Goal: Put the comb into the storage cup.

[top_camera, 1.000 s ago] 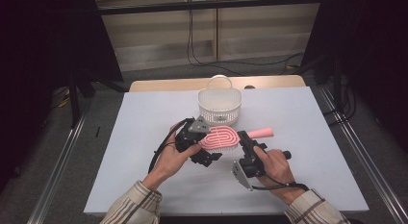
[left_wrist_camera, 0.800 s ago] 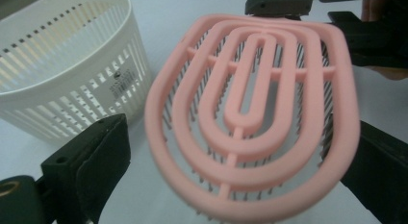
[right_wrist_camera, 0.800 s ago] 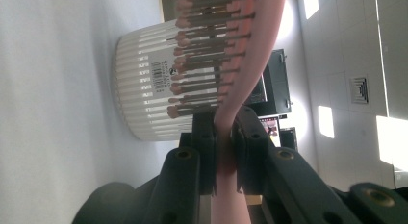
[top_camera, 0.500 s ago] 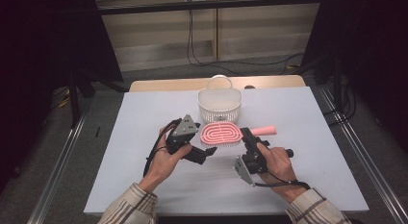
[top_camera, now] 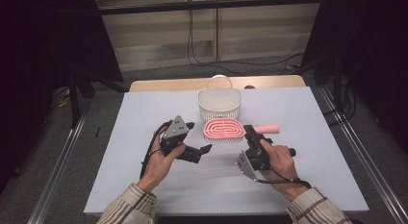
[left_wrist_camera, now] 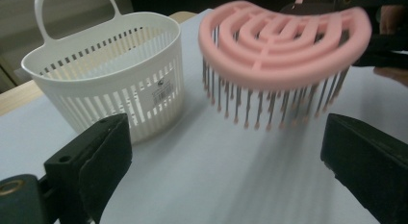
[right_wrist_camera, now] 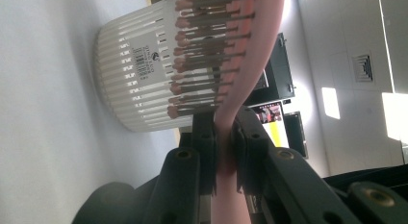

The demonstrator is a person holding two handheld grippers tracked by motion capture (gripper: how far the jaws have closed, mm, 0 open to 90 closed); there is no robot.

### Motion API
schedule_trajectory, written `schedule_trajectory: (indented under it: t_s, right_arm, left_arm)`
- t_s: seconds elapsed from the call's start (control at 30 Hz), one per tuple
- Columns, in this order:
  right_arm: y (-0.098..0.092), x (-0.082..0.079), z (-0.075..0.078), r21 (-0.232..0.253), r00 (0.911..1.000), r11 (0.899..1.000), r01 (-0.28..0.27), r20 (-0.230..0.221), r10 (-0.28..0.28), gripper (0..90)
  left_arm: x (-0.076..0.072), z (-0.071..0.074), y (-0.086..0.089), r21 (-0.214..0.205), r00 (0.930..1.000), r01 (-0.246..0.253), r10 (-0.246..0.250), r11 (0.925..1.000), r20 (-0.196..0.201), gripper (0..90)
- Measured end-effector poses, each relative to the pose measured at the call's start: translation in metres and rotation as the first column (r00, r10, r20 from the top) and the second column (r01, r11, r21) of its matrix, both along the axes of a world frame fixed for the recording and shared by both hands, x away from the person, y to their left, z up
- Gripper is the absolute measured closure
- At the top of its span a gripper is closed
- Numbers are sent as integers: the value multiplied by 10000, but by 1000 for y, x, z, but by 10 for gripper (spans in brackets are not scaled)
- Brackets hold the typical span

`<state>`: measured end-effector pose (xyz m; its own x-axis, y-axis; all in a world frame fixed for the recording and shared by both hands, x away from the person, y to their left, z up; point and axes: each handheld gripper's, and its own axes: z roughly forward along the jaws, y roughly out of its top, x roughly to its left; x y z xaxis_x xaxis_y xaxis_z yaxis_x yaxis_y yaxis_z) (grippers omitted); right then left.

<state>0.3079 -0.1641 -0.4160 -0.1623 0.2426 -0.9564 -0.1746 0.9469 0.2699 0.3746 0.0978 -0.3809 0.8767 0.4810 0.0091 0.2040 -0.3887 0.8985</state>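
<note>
A pink hairbrush (top_camera: 223, 130) hangs bristles down just above the table, in front of a white slotted basket (top_camera: 220, 104). My right gripper (top_camera: 250, 133) is shut on the brush's neck where the head meets the handle (top_camera: 267, 129); in the right gripper view the jaws pinch the pink brush (right_wrist_camera: 211, 56) at the gripper (right_wrist_camera: 225, 137). My left gripper (top_camera: 198, 136) stands open to the left of the brush head, with nothing between its jaws. In the left gripper view that gripper (left_wrist_camera: 226, 142) faces the brush (left_wrist_camera: 284, 46) and the basket (left_wrist_camera: 106, 80).
The pale table (top_camera: 139, 113) has bare room on the left, the right and toward the person. The basket (right_wrist_camera: 130, 75) with its loop handle stands near the far edge. Dark frames and floor rails flank the table.
My left gripper has drawn back to the left, away from the brush head, and sunk a little. The right gripper and the brush have stayed put.
</note>
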Motion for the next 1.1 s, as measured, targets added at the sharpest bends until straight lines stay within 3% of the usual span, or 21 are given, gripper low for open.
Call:
schedule_trajectory:
  t_s: [0.07,0.13,0.23,0.4,0.5,0.63,0.77,0.97,1.1]
  right_arm:
    - [-2,1,2,242,9999,9997,29,-121,-26,815]
    - [-3,1,3,334,9999,9994,82,-135,-78,815]
    - [-5,1,3,549,9996,9984,151,-236,-138,815]
    - [-6,1,3,787,9990,9968,145,-441,-111,815]
    - [-7,0,4,1124,9984,9936,133,-565,-70,815]
    - [-11,1,7,1930,9951,9809,238,-990,-47,815]
    - [-14,3,7,2470,9901,9683,360,-1406,-10,815]
    - [-17,5,7,3018,9800,9521,481,-1986,135,815]
    - [-21,7,10,3629,9706,9305,495,-2372,408,815]
  left_arm:
    - [0,-2,3,-278,9999,91,-89,9996,88,37]
    - [-2,-3,4,-345,9990,-19,35,9994,452,36]
    - [-9,-6,6,-382,9976,-39,66,9993,696,37]
    - [-19,-14,17,-780,9952,-470,533,9958,815,34]
    - [-20,-19,19,-797,9954,-427,493,9959,828,32]
    - [-20,-26,23,-1064,9927,-575,682,9927,996,32]
    - [-21,-26,30,-1504,9923,-706,849,9861,906,32]
    - [-23,-32,37,-1496,9872,-919,1098,9845,1158,31]
    - [-23,-34,38,-1504,9877,-962,1131,9839,1081,30]
